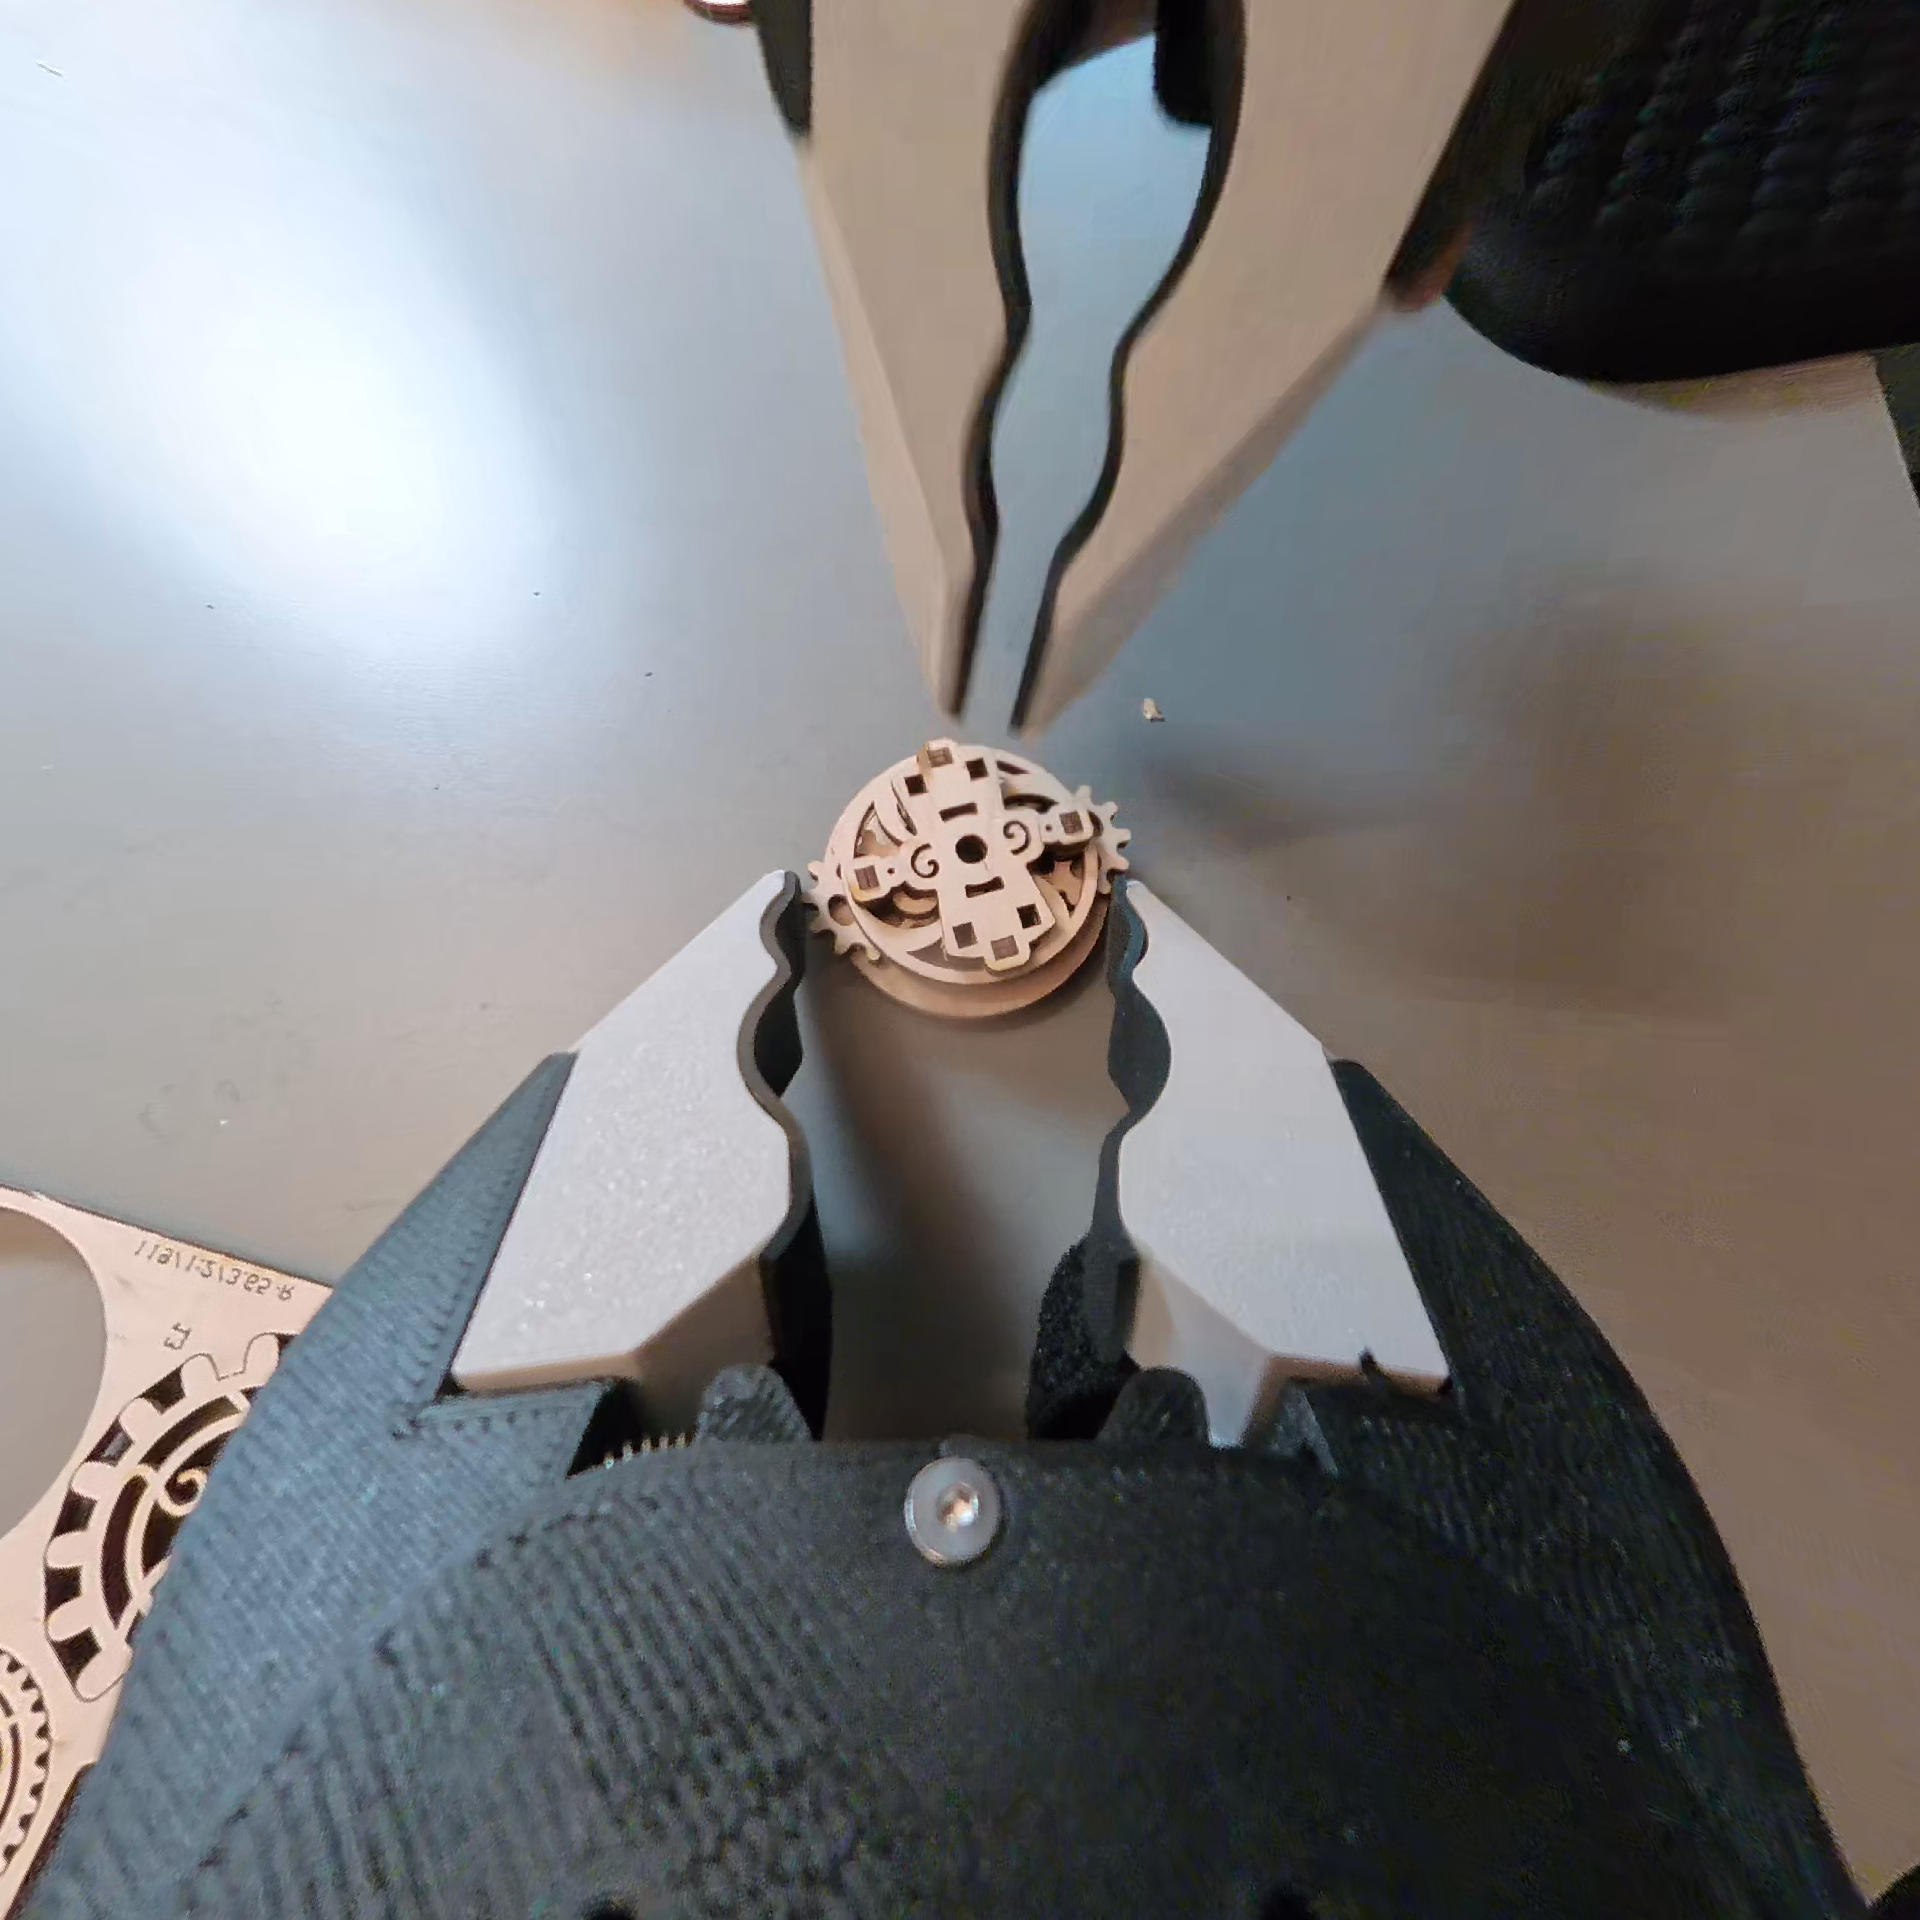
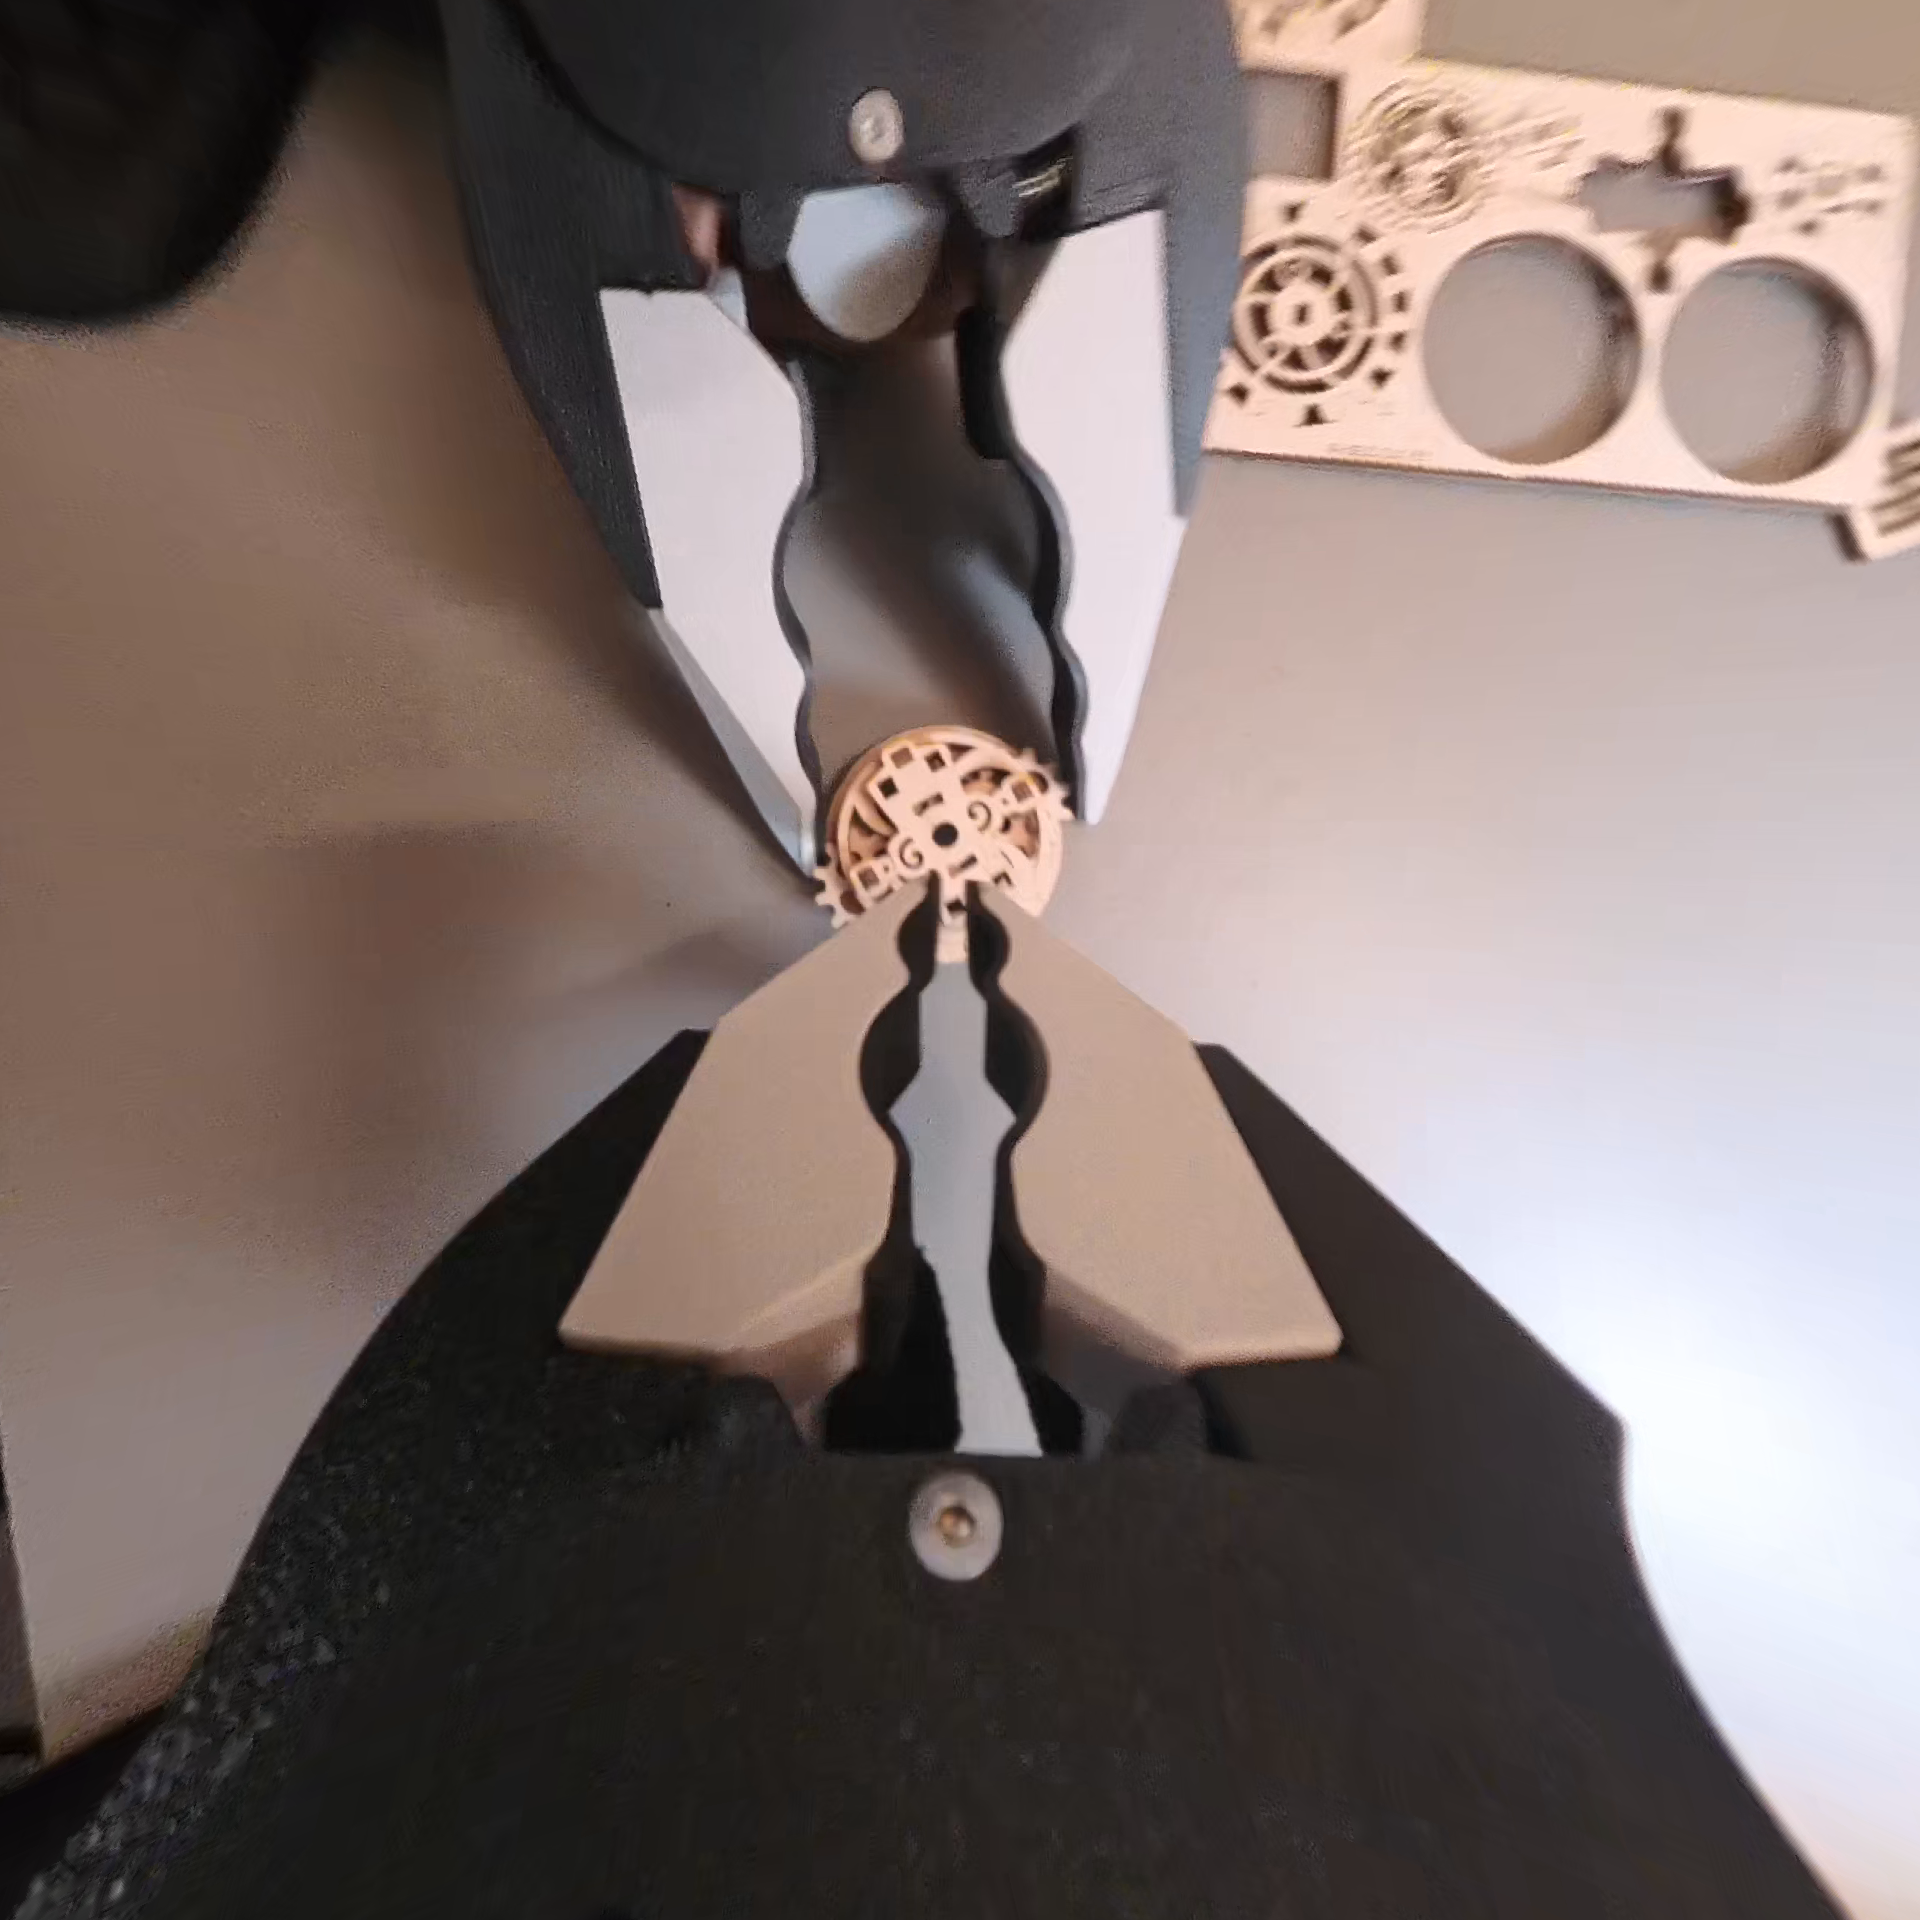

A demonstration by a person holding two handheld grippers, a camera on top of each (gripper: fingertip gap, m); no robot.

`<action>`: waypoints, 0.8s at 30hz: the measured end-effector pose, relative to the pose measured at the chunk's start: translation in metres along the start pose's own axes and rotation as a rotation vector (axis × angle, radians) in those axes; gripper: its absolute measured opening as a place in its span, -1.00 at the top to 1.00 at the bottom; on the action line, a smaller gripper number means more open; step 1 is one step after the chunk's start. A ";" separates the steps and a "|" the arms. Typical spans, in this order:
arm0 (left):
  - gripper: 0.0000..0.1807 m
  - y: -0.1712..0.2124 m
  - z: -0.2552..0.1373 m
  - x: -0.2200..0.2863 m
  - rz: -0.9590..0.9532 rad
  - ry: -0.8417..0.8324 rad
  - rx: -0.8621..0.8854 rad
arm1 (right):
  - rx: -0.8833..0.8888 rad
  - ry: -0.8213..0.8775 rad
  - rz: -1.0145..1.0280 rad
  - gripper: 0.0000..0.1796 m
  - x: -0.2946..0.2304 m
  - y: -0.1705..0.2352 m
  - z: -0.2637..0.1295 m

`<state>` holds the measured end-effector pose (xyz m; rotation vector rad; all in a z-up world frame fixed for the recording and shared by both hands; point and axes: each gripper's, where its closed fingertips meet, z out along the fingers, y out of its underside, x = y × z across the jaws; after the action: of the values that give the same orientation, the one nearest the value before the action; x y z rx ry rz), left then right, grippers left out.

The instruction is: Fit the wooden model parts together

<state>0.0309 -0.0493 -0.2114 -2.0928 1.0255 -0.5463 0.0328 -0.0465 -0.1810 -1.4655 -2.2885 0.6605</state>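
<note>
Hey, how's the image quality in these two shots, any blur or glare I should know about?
Left wrist view: the wooden assembly and left gripper are sharp, the right gripper above is motion-smeared, and glare washes the table at left. Right wrist view: soft all over, with the parts sheet blurred and a bright patch at lower right.
</note>
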 end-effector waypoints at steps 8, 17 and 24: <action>0.31 0.001 -0.002 -0.001 0.079 0.004 -0.002 | 0.299 0.069 0.070 0.30 -0.005 0.029 -0.018; 0.35 0.005 -0.012 -0.017 0.092 -0.092 -0.002 | 0.372 -0.022 0.018 0.32 -0.012 0.020 0.001; 0.48 0.012 -0.031 -0.046 -0.007 -0.247 -0.014 | 0.415 0.016 0.052 0.41 -0.005 0.020 -0.005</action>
<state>-0.0216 -0.0307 -0.2030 -2.1141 0.8814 -0.2754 0.0524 -0.0425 -0.1885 -1.3237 -1.9516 1.0594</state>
